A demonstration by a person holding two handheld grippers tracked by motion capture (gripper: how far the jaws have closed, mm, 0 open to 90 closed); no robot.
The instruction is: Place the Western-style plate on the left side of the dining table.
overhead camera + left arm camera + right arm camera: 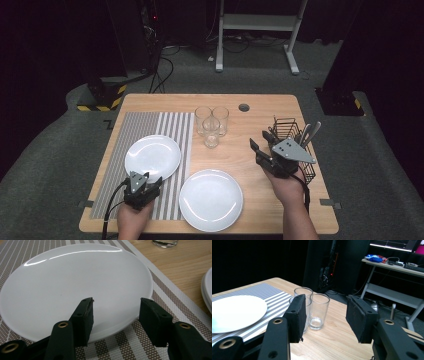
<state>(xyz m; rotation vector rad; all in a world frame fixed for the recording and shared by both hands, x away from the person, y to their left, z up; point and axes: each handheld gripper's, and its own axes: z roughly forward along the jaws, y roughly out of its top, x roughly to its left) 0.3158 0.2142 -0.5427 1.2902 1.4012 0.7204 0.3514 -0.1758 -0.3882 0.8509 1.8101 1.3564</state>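
Here, glossy round white plate (75,282) on striped mat (165,292); left tool (115,311) wide, empty.

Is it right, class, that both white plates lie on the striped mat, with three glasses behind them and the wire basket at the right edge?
Not quite. One plate lies on the striped mat; the other plate lies on the bare table, beside the mat, as the high view shows. The three glasses do stand behind them, and the wire basket is at the right edge.
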